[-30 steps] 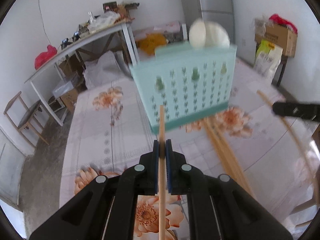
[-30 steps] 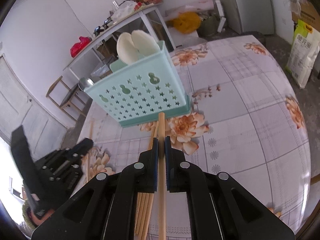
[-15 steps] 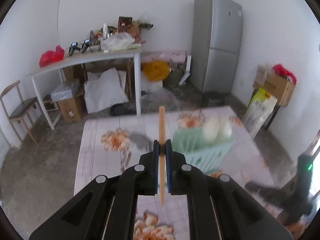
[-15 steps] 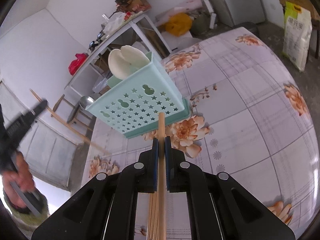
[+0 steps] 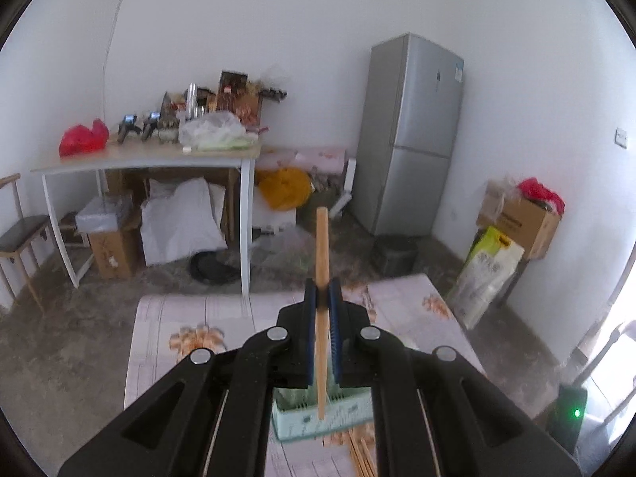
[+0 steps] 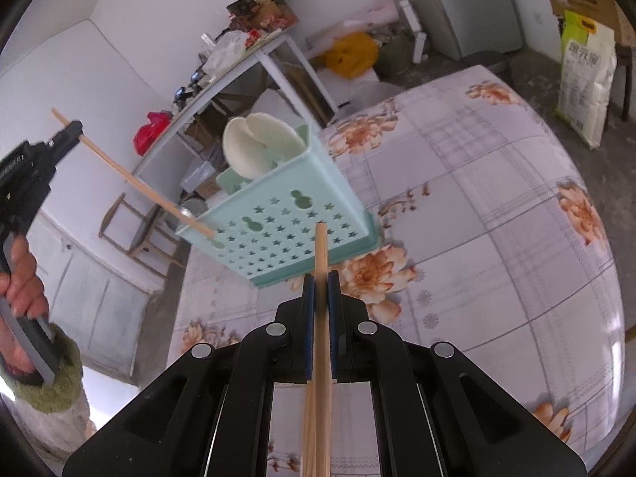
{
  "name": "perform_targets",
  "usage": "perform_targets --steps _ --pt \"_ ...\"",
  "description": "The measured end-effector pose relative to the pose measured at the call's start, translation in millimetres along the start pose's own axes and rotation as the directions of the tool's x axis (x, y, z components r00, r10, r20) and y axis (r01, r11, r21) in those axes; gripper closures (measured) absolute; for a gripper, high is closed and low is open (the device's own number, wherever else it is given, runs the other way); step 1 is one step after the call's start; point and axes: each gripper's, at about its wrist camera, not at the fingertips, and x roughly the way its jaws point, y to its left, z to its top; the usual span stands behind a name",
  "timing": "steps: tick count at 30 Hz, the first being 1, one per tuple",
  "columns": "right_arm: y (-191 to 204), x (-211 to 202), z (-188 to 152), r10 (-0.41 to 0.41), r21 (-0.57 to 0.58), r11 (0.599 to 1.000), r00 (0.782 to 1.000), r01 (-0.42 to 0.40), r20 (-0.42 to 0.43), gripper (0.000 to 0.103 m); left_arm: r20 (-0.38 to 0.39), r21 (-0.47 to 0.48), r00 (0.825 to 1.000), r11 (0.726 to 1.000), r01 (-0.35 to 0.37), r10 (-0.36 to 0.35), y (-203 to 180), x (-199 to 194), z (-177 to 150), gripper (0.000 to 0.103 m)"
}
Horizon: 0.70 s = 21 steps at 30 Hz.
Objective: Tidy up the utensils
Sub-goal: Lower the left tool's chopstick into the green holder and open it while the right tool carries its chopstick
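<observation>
A mint-green perforated utensil basket [image 6: 286,226] stands on the floral tablecloth [image 6: 477,206], with two white spoons [image 6: 258,147] sticking out of it. My right gripper [image 6: 321,278] is shut on a wooden chopstick [image 6: 320,250] just in front of the basket's wall. My left gripper [image 5: 322,290] is shut on another wooden chopstick [image 5: 321,246], held high above the basket [image 5: 318,417]. In the right wrist view that left gripper [image 6: 75,129] is at the upper left, its chopstick [image 6: 131,179] slanting down toward the basket's near corner. More chopsticks [image 5: 361,453] lie on the table by the basket.
A hand with a green cuff [image 6: 24,290] holds the left gripper's handle. Behind the table are a white side table [image 5: 151,159] with clutter, a fridge [image 5: 413,135], cardboard boxes [image 5: 520,218] and a rice bag [image 6: 588,79]. A wooden chair [image 5: 20,234] stands at the left.
My left gripper has risen well above the table with its chopstick, so the basket dropped to the bottom of its view. The right gripper stayed in front of the basket, rolling slightly.
</observation>
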Motion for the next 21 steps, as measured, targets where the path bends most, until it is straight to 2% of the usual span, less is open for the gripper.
perform_targets --steps 5,12,15,21 --pt "-4 1 -2 0.012 0.025 1.000 1.000 -0.011 -0.007 0.098 0.021 -0.059 0.999 0.998 0.031 -0.030 6 12 16 0.097" --pt "-6 -1 0 0.019 0.030 0.999 1.000 -0.019 0.008 0.098 0.113 -0.052 0.993 0.997 0.051 -0.045 -2 8 35 0.097" --pt "-5 1 -1 0.025 0.025 0.999 1.000 -0.025 0.012 0.098 0.125 -0.051 0.991 0.997 0.052 -0.045 -5 16 33 0.097" --pt "-9 -1 -5 0.034 0.037 0.999 0.999 -0.035 0.027 0.099 0.076 -0.040 0.996 0.998 0.046 -0.043 -10 48 3 0.097"
